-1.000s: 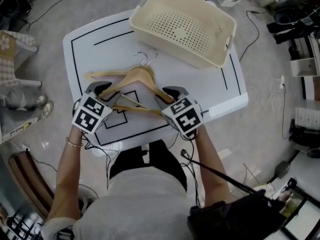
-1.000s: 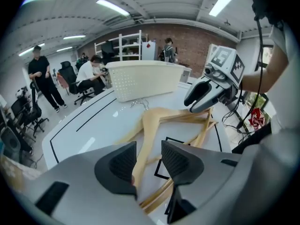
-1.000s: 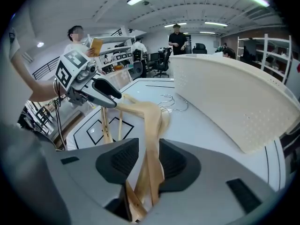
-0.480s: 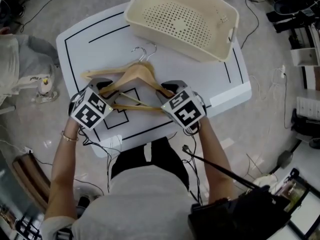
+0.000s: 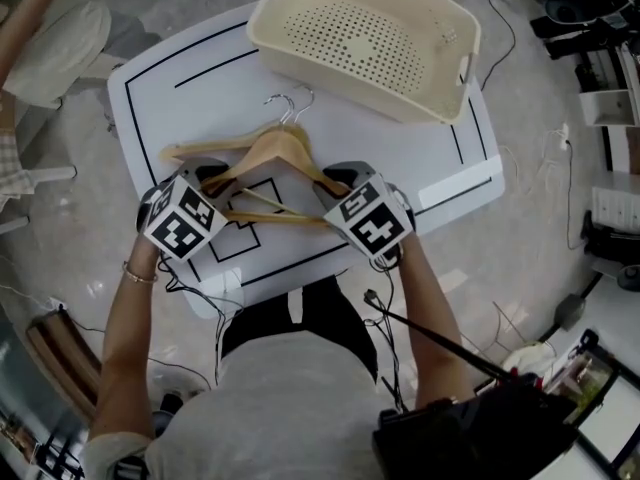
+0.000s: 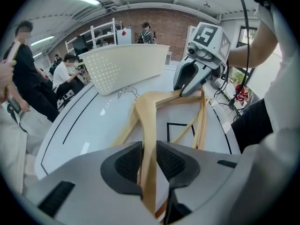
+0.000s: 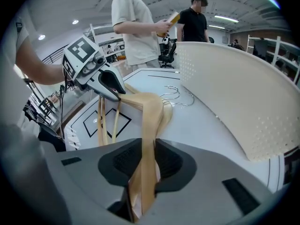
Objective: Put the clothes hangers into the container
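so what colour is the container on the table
The container is cream, with a perforated base; it shows best in the head view.

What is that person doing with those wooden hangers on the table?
A person is using two hand-held grippers to pick up the wooden hangers stacked on the white table. The left gripper has one end between its jaws and the right gripper has the other. Both pairs of jaws have just been closing and now pinch the wood. The hangers seem to rest on the table, and the cream basket behind them is empty.
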A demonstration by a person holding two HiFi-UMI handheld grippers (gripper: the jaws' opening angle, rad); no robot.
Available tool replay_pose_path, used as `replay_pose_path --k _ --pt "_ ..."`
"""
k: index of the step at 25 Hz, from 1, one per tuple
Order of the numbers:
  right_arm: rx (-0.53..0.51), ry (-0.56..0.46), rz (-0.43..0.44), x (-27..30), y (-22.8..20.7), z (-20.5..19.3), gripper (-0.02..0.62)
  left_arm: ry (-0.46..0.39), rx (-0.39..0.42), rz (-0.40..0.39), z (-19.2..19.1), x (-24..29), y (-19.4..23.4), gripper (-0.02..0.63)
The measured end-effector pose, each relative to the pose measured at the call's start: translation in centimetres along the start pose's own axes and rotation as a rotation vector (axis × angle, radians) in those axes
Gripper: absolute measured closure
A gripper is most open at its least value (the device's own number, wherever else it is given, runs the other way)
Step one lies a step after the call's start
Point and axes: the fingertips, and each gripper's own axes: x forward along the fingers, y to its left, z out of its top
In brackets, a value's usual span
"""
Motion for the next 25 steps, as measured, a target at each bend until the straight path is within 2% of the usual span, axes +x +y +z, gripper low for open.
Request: replay_pose_path --k 6,14,25 --pt "0.001 0.001 -0.016 0.1 0.1 0.1 0.503 0.013 0.036 0.025 -0.1 0.1 0.3 0.518" --pt "0.011 -0.022 -0.011 -1.4 0.4 1.1 0.503 -0.010 0.020 0.004 0.6 -1.2 0.4 0.522" --pt "-0.028 -0.081 -0.060 -4.8 1.7 4.4 0.503 -0.049 0.064 0.095 2.2 -6.0 1.3 0.520"
